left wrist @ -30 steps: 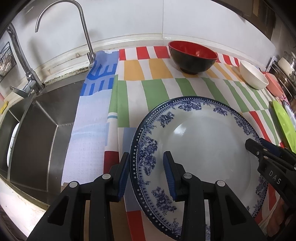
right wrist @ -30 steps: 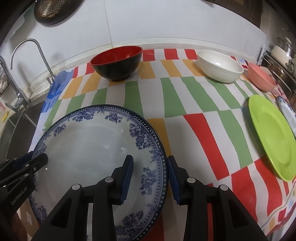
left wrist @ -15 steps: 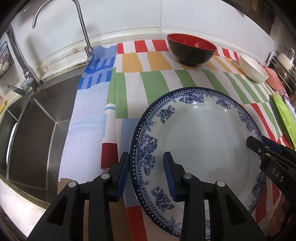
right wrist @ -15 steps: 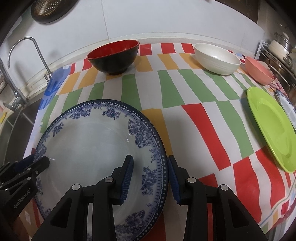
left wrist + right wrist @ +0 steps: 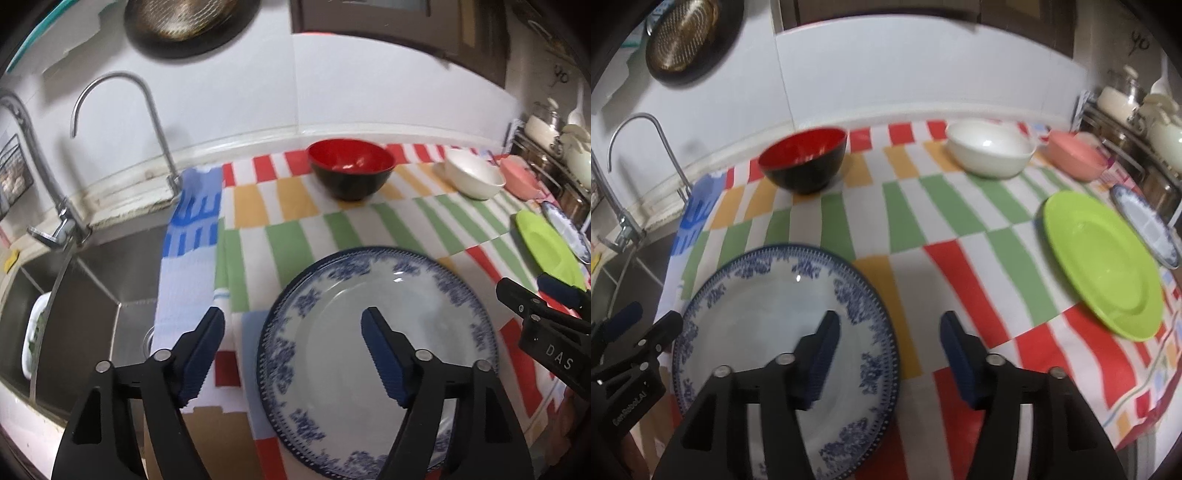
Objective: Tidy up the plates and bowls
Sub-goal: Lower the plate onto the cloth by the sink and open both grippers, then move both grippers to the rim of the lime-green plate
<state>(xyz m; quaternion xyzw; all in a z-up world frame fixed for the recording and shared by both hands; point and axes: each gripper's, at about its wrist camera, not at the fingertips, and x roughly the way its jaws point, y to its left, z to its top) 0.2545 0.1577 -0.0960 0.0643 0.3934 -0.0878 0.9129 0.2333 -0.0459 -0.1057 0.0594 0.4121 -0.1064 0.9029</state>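
A large blue-and-white floral plate (image 5: 380, 354) lies flat on the striped cloth near the counter's front edge; it also shows in the right wrist view (image 5: 768, 325). My left gripper (image 5: 293, 350) is open, raised above the plate's left rim. My right gripper (image 5: 886, 350) is open above the plate's right rim. A red-and-black bowl (image 5: 351, 168) (image 5: 805, 162), a white bowl (image 5: 474, 177) (image 5: 991, 149) and a pink bowl (image 5: 1075, 155) stand along the back. A lime green plate (image 5: 1104, 262) and a small blue-rimmed plate (image 5: 1148, 229) lie at the right.
A steel sink (image 5: 92, 291) with two taps (image 5: 122, 122) is at the left, a white dish inside it. Pots and jars on a rack (image 5: 1137, 107) stand at the far right. A strainer (image 5: 683, 37) hangs on the wall.
Both grippers have opened, let go of the blue-and-white plate and drawn back upward. The plate now rests on the cloth.
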